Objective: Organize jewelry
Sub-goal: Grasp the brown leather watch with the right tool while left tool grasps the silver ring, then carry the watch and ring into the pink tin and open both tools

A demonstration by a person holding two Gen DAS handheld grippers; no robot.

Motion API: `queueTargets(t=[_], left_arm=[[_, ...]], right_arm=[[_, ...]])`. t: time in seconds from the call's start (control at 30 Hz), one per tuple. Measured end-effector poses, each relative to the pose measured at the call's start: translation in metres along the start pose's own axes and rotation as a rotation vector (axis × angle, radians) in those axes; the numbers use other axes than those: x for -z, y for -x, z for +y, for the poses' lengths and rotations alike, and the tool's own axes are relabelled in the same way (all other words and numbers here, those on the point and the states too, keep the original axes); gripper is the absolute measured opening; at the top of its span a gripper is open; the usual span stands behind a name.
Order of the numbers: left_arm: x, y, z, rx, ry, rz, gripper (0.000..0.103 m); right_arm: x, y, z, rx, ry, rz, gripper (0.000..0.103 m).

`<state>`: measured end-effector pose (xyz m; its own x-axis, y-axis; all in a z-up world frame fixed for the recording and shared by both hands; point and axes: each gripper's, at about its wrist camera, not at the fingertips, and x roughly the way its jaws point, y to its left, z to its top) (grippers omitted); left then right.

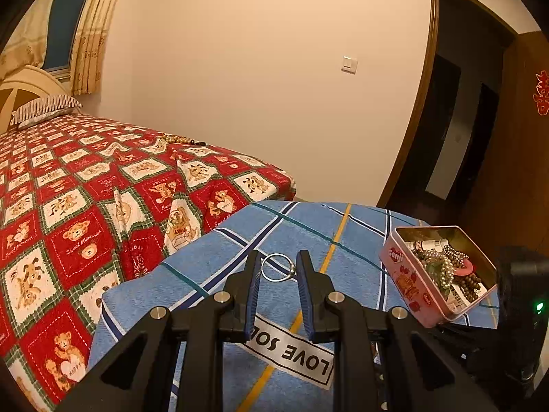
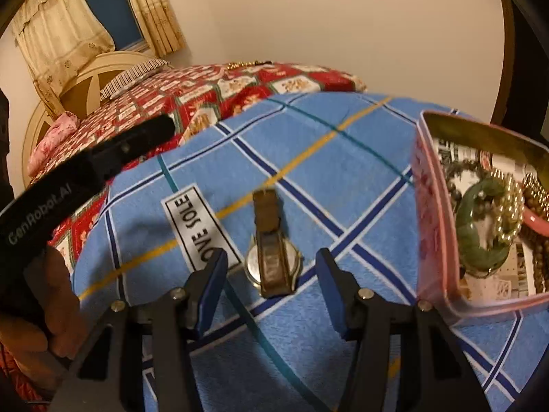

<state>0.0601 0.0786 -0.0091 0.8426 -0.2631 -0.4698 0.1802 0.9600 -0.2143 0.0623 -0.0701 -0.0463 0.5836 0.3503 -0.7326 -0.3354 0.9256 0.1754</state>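
A thin silver ring point(image 1: 278, 267) sits between the fingertips of my left gripper point(image 1: 278, 264), whose blue pads touch its two sides above the blue plaid cloth point(image 1: 240, 250). A pink tin point(image 1: 405, 281) to the right holds beaded bracelets, a pearl string and a green bangle point(image 2: 480, 230). In the right wrist view a wristwatch with a brown strap point(image 2: 272, 257) lies on the cloth between the open fingers of my right gripper point(image 2: 272, 266). The pink tin point(image 2: 432, 226) stands just right of it. The left gripper's body point(image 2: 85, 168) shows at the left.
A bed with a red teddy-bear quilt point(image 1: 85, 206) lies left of the cloth. A bead string point(image 1: 182, 139) lies on its far edge. A white "LOVE SOLE" label point(image 1: 291, 353) is on the cloth. A dark doorway point(image 1: 456, 120) is at the right.
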Motion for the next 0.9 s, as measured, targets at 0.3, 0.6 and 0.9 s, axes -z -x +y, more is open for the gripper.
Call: queueTargets(t=[0.3,0.6,0.9], left_arm=[[0.003,0.004,0.000,-0.035,0.022,0.009,0.021],[0.009,0.007,-0.009,-0.055,0.013,0.015,0.021],[0.014,0.018,-0.028,-0.050,-0.047,0.004,0.021]], right_arm=[[0.008,0.005,-0.003,0.012,0.005,0.000,0.038],[0.021,0.050,-0.015,-0.043,-0.068,-0.164,0.027],[0.028,0.075,-0.018,-0.034,-0.098,-0.218,0.027]])
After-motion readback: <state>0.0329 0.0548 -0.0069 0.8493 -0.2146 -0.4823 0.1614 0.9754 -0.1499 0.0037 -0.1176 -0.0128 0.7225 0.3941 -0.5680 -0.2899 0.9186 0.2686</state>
